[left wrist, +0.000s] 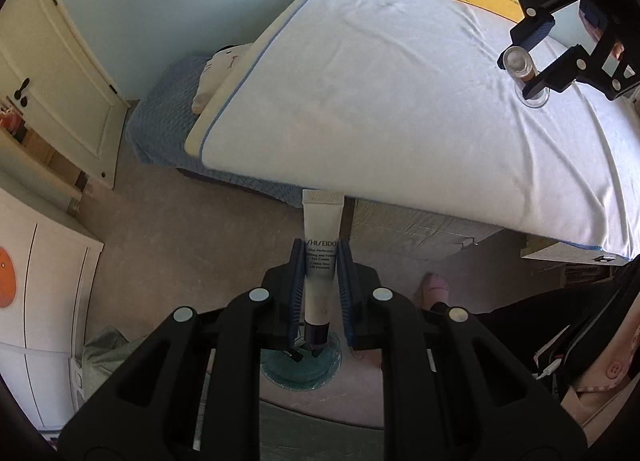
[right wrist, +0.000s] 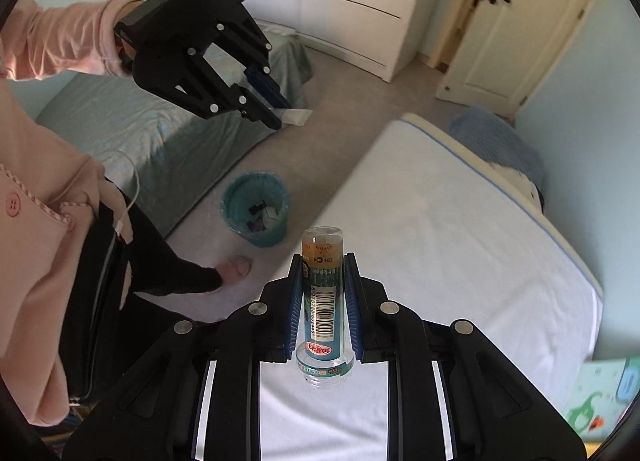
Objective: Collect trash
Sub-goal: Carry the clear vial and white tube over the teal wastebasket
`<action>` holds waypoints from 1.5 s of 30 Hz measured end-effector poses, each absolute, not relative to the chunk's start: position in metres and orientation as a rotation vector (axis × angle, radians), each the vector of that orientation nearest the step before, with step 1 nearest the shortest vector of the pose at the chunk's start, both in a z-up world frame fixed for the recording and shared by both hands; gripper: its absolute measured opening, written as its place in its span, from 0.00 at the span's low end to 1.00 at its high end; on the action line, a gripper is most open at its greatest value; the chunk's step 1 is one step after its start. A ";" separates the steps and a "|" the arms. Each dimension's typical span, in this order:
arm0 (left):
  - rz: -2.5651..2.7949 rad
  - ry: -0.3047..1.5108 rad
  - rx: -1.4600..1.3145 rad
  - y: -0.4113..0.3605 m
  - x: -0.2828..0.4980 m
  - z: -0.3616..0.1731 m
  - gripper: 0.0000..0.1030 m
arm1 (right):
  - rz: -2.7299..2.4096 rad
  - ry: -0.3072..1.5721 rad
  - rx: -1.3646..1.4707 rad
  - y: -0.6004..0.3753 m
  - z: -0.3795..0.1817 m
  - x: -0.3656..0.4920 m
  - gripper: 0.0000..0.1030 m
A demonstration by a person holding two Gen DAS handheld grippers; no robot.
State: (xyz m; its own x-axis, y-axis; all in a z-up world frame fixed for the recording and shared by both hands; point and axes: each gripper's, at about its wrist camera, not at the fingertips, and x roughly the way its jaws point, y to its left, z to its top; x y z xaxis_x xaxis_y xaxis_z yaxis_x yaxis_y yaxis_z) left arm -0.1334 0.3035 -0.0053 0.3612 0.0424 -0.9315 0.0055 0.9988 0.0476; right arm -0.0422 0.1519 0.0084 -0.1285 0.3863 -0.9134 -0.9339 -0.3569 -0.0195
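While the left claw [left wrist: 320, 289] grips a white cream tube [left wrist: 321, 257] directly above the teal bin [left wrist: 301, 375], release looks next; the right claw [right wrist: 323, 297] clamps a small bottle [right wrist: 323, 293] over the bed [right wrist: 460, 261], needing carriage binward.

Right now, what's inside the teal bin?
The bin has a liner and a few small scraps at the bottom: dark, white and purplish pieces, too small to identify. Its near wall hides part of the inside. In the left wrist view the left gripper and tube mostly cover it.
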 end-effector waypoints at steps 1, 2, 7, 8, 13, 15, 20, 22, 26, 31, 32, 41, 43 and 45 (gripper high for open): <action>0.038 1.201 0.033 0.308 -0.141 -0.006 0.14 | 1.691 0.731 -1.112 0.161 0.009 -0.047 0.20; 0.049 1.201 0.022 0.311 -0.145 -0.007 0.14 | 1.702 0.723 -1.117 0.168 0.008 -0.052 0.20; 0.113 1.202 -0.039 0.330 -0.177 -0.010 0.14 | 1.774 0.693 -1.142 0.196 0.008 -0.077 0.20; 0.126 1.204 -0.052 0.334 -0.183 -0.012 0.14 | 1.787 0.687 -1.147 0.202 0.007 -0.082 0.20; 0.194 1.211 -0.110 0.353 -0.207 -0.019 0.14 | 1.854 0.660 -1.162 0.228 0.005 -0.101 0.20; 0.216 1.209 -0.129 0.359 -0.215 -0.020 0.14 | 1.880 0.653 -1.165 0.236 0.003 -0.107 0.20; 0.277 1.211 -0.172 0.374 -0.237 -0.023 0.14 | 1.934 0.639 -1.155 0.255 0.001 -0.123 0.20; 0.298 1.213 -0.194 0.379 -0.246 -0.025 0.14 | 1.952 0.650 -1.144 0.264 -0.001 -0.129 0.20; 0.337 1.232 -0.232 0.388 -0.262 -0.034 0.14 | 1.974 0.662 -1.137 0.279 -0.008 -0.142 0.20; 0.387 1.246 -0.287 0.399 -0.280 -0.046 0.14 | 1.989 0.695 -1.109 0.297 -0.017 -0.158 0.20; 0.399 1.246 -0.308 0.402 -0.285 -0.048 0.14 | 1.987 0.703 -1.102 0.300 -0.017 -0.159 0.20; 0.484 1.241 -0.463 0.419 -0.311 -0.073 0.14 | 1.927 0.852 -1.043 0.342 -0.044 -0.187 0.20; 0.486 1.230 -0.490 0.422 -0.315 -0.078 0.14 | 1.923 0.892 -1.007 0.351 -0.049 -0.190 0.20; 0.491 1.223 -0.511 0.423 -0.317 -0.083 0.14 | 1.923 0.919 -0.982 0.358 -0.054 -0.195 0.20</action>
